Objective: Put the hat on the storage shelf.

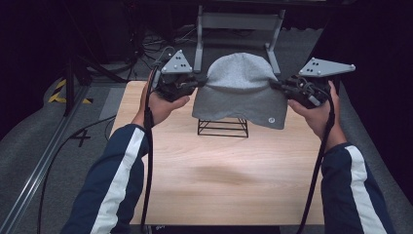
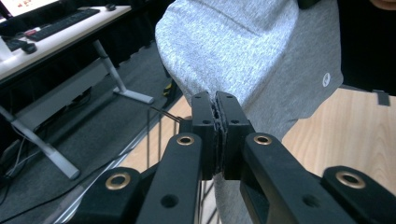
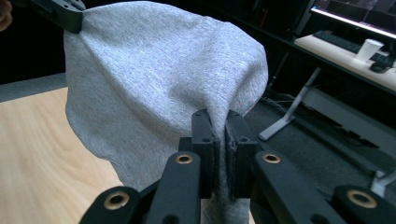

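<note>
Grey beanie [image 1: 239, 90] hung stretched over a black wire stand [image 1: 223, 127] near the worktop's [image 1: 219, 175] far edge. Left gripper [image 1: 198, 81] and right gripper [image 1: 276, 86] each had jaws clamped tight on the hat's opposite side edges.

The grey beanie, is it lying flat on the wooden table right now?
No, the grey beanie is held up between the left gripper and the right gripper, draped over a black wire stand.

Navy sleeves [image 1: 114, 185] w/ white stripe, black grippers, brass screws, grey triangular plates [image 1: 177, 62], black cables [image 1: 147, 161]
</note>
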Demonstrator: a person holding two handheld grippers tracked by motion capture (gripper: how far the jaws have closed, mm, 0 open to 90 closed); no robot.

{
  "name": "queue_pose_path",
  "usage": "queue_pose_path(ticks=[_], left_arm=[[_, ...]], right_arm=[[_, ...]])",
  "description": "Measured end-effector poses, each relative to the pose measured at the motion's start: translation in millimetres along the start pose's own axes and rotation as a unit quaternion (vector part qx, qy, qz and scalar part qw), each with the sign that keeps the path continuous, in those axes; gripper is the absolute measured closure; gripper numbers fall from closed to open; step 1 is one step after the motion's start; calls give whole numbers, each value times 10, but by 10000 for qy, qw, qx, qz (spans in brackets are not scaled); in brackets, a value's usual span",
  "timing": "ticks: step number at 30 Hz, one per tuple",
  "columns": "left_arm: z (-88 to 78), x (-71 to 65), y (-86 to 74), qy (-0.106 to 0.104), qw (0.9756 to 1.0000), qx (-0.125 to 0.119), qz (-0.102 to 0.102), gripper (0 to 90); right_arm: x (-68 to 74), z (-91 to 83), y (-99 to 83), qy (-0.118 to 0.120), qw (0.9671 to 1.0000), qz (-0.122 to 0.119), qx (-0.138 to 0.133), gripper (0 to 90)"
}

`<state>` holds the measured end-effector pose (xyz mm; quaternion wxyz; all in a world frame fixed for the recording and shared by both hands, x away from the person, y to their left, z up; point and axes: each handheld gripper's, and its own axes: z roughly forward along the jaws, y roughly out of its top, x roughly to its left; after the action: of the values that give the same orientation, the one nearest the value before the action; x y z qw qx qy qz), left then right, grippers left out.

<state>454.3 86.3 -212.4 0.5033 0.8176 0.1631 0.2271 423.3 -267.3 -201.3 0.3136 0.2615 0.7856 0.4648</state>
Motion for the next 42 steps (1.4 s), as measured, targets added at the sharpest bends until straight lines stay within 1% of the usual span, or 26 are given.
queue_pose_path(ticks=[4,8,9,11,12,13,14,15,16,18,20,21,22,23,24,27,28,29,30,32,33,35,37,39,41,42], left_arm=[[49,130,68,83,9999,-15,-56,875],[125,267,111,142,9998,57,-142,876],[145,295,121,167,9997,85,-154,877],[181,354,141,187,9996,81,-169,876],[181,354,141,187,9996,81,-169,877],[199,381,150,209,9995,90,-202,877],[215,398,155,229,9995,88,-222,876],[261,435,166,249,9993,146,-227,877],[261,435,166,249,9993,146,-227,876],[335,483,150,300,9991,184,-229,876],[382,517,123,369,9987,203,-298,876],[400,538,105,337,9986,177,-375,876],[419,554,89,334,9984,190,-408,877],[441,568,74,383,9982,198,-415,876],[461,588,54,365,9979,196,-494,876],[498,616,38,442,9977,234,-456,876],[509,647,32,444,9975,216,-506,877],[517,663,36,479,9973,256,-490,876],[519,675,43,487,9971,256,-535,876],[508,698,67,558,9969,213,-517,876],[500,708,79,547,9969,153,-539,876],[492,718,94,559,9970,178,-501,877],[496,719,86,555,9968,168,-544,876],[511,723,53,526,9969,183,-551,876],[534,712,-28,428,9971,199,-602,877],[542,706,-54,418,9971,208,-607,876]], right_arm=[[-105,37,135,-64,9999,61,-108,844],[-183,124,219,-134,9998,64,-95,844],[-208,157,234,-145,9998,107,-87,844],[-252,210,244,-166,9997,152,-60,844],[-252,210,244,-166,9997,152,-60,844],[-301,261,239,-161,9996,218,-55,844],[-317,280,236,-178,9996,221,-36,844],[-340,313,229,-183,9996,233,-19,844],[-340,313,229,-183,9996,233,-19,844],[-378,390,206,-206,9994,278,19,844],[-403,443,186,-218,9993,304,45,844],[-417,472,175,-216,9993,308,53,844],[-428,495,165,-195,9992,342,55,844],[-439,519,154,-198,9992,353,64,844],[-451,543,143,-205,9991,372,75,845],[-473,591,127,-201,9990,391,96,845],[-488,633,121,-206,9987,448,88,845],[-492,646,122,-221,9988,432,75,844],[-496,662,124,-223,9988,429,75,844],[-497,685,137,-246,9987,434,63,844],[-499,697,148,-232,9987,451,34,845],[-505,713,167,-241,9986,466,7,844],[-514,728,174,-252,9986,472,7,845],[-521,743,168,-261,9985,481,17,845],[-522,760,141,-234,9983,524,19,845],[-505,767,116,-207,9983,538,8,845]])
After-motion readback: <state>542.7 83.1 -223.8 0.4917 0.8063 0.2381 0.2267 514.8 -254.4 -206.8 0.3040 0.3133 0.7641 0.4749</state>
